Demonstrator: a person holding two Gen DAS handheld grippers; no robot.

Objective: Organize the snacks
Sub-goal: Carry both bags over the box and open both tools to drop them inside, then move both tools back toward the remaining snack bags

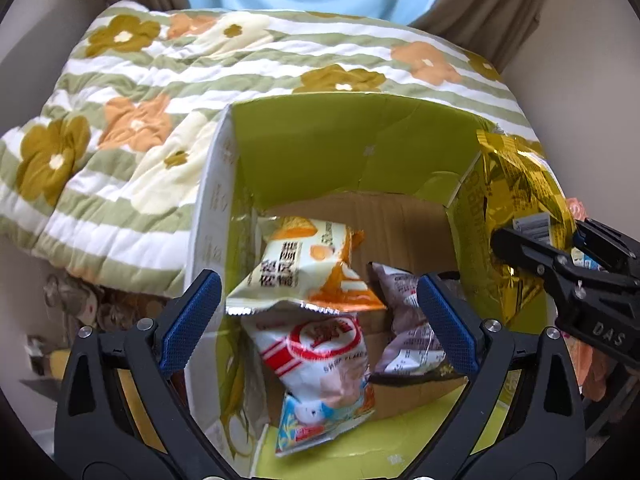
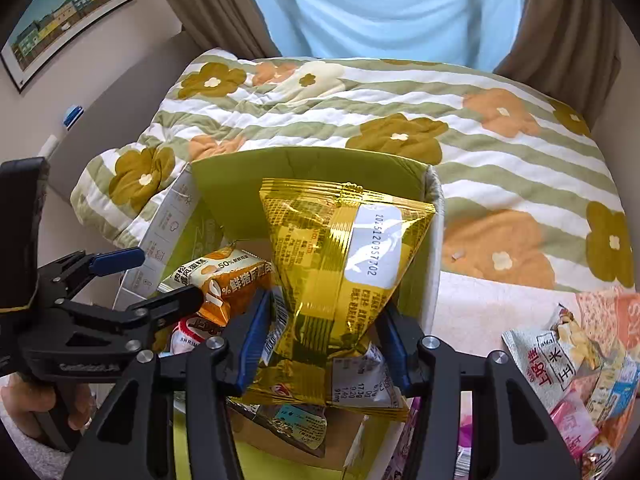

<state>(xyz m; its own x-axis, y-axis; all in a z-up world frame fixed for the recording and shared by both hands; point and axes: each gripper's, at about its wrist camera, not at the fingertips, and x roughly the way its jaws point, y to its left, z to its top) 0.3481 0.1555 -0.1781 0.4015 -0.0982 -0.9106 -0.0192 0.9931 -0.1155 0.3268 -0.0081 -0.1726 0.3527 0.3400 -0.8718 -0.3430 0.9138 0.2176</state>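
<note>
A green-lined cardboard box [image 1: 340, 148] stands open on the bed. Inside lie an orange-and-white snack bag [image 1: 308, 264], a red-and-white shrimp snack bag [image 1: 320, 356] and a grey-brown bag [image 1: 408, 336]. My left gripper [image 1: 320, 320] is open and empty above the box's near left wall. My right gripper [image 2: 324, 340] is shut on a gold foil snack bag [image 2: 344, 264] and holds it over the box's right side [image 2: 434, 240]. The gold bag [image 1: 516, 184] and the right gripper [image 1: 560, 248] also show at the right of the left wrist view.
A green-striped floral quilt [image 2: 480, 160] covers the bed behind the box. Several loose snack packets [image 2: 568, 380] lie to the right of the box. Curtains [image 2: 568, 12] hang behind, and a framed picture [image 2: 60, 20] hangs on the left wall.
</note>
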